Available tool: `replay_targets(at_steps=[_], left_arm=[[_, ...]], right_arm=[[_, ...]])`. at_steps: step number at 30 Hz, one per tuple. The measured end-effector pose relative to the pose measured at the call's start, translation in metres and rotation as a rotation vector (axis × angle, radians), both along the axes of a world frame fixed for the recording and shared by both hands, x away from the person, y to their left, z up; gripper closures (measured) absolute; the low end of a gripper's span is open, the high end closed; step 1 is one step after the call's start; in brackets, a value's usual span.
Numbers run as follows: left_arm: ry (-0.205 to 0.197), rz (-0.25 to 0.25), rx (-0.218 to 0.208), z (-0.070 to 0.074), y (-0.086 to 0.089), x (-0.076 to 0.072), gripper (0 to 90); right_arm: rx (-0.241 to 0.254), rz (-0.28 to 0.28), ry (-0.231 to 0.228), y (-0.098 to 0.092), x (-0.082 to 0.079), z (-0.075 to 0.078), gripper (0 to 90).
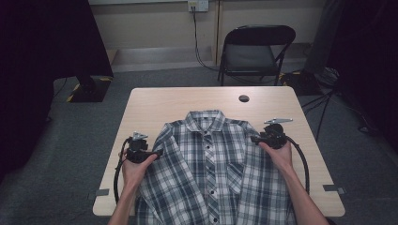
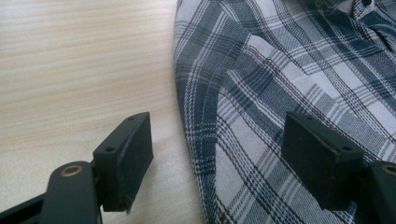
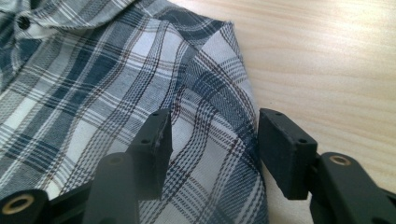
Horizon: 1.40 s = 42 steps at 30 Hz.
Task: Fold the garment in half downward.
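Here a plaid button-up shirt (image 1: 211, 164) lies flat, front up, on the tabletop (image 1: 155, 101), collar toward the far edge. The left tool (image 1: 158, 152) sits at the shirt's left shoulder edge, jaws apart, straddling the fabric edge without pinching it. The right tool (image 1: 254, 139) is at the right shoulder, jaws partly open around a raised fold, pads not yet pressing

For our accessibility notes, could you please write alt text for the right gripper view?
A plaid shirt lies flat on a light wooden table, its folded side edge between the two black jaws of the right gripper. The jaws stand apart, one over the cloth and one over the bare table, not yet pressing on the fabric.
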State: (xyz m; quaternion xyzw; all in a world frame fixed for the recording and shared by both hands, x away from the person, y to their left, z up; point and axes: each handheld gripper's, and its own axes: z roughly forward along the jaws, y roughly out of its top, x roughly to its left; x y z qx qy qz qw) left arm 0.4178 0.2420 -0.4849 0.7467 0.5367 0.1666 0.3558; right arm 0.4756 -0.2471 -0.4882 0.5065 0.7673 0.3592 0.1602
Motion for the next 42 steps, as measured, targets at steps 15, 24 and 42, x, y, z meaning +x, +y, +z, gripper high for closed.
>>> replay_targets(at_steps=[15,24,42], left_arm=[[0.02,0.004,0.015,-0.007,0.0,-0.001,47.0],[0.005,0.017,0.051,-0.007,-0.006,-0.002,70.7],[0.006,0.031,-0.04,-0.004,-0.004,-0.006,85.7]], right_arm=[[0.021,-0.017,0.037,-0.005,0.001,-0.006,65.0],[0.015,-0.027,0.05,0.001,-0.003,-0.005,86.4],[0.068,-0.028,0.023,-0.001,-0.008,0.004,86.8]])
